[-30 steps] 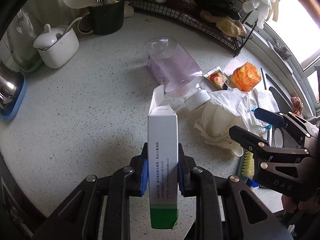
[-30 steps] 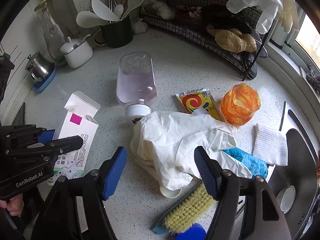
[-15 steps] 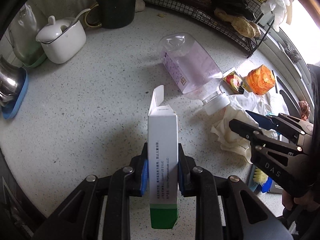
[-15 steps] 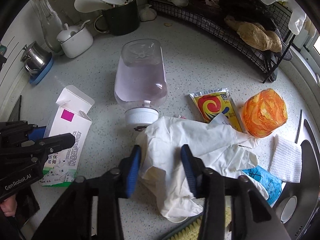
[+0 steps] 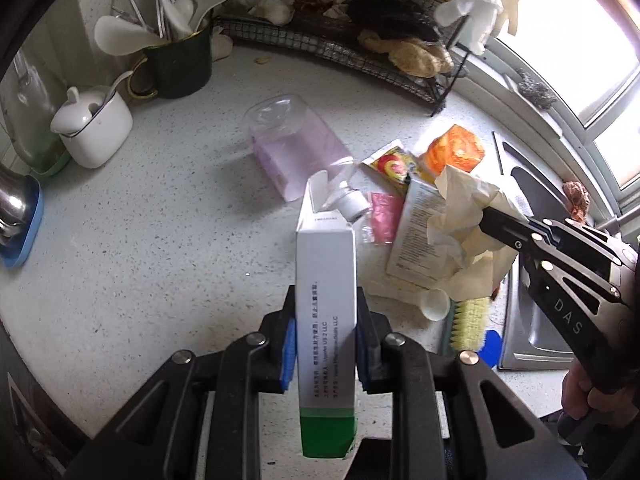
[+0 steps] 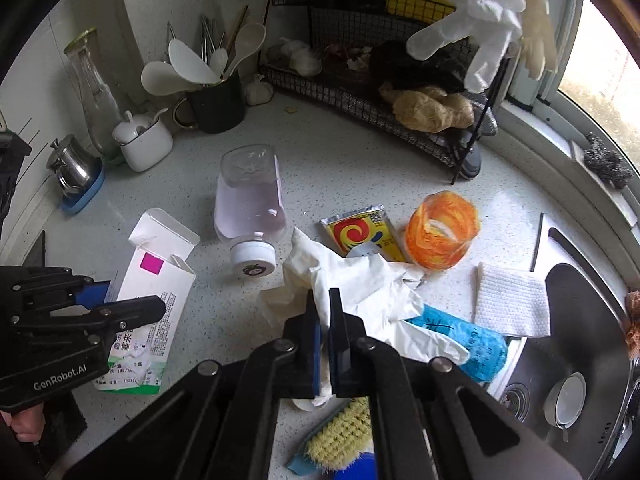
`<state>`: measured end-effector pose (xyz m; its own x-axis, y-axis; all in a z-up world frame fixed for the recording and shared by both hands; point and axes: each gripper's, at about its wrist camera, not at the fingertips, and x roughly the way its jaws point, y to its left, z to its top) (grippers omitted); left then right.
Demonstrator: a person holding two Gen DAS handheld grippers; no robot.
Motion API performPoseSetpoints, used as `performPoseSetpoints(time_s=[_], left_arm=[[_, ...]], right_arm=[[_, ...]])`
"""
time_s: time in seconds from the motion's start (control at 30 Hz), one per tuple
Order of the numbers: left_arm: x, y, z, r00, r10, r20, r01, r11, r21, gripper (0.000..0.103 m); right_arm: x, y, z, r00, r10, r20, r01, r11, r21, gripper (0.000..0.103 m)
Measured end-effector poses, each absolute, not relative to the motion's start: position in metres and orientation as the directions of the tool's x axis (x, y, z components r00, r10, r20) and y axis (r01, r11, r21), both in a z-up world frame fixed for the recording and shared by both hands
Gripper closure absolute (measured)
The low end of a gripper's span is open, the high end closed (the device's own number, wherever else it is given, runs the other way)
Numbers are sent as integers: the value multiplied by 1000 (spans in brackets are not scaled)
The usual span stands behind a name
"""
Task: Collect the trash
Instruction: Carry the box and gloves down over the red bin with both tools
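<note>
A carton (image 5: 326, 312) is clamped by the left gripper (image 5: 325, 350); the right gripper (image 6: 325, 344), its jaws just closed, pinches a glove (image 6: 352, 284). Spoons are kept in the mug (image 6: 216, 106) at upper left.

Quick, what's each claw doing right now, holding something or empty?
Left claw: closed on the white and green carton.
Right claw: its jaws have just been closing and are now clamped on the crumpled white glove.

Daylight pours in from the window (image 5: 580, 52) at upper right, blown out to white in both views. The counter (image 5: 160, 240) is evenly bright with soft, faint shadows. Fisheye bending curves the edges; black vignette fills the corners. Focus stays fairly sharp throughout.
</note>
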<state>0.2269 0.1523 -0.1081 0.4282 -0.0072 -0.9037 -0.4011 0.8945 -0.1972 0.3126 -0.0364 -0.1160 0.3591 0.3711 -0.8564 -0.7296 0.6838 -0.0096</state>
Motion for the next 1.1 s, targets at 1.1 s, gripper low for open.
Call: performPoseSetpoints(time_s=[1.1], left_arm=[[84,-172,-74,471,-192,-861,119,981,-154,82]], right_arm=[[95,-339,-60,608,215,-765,-335,942,-2,101]])
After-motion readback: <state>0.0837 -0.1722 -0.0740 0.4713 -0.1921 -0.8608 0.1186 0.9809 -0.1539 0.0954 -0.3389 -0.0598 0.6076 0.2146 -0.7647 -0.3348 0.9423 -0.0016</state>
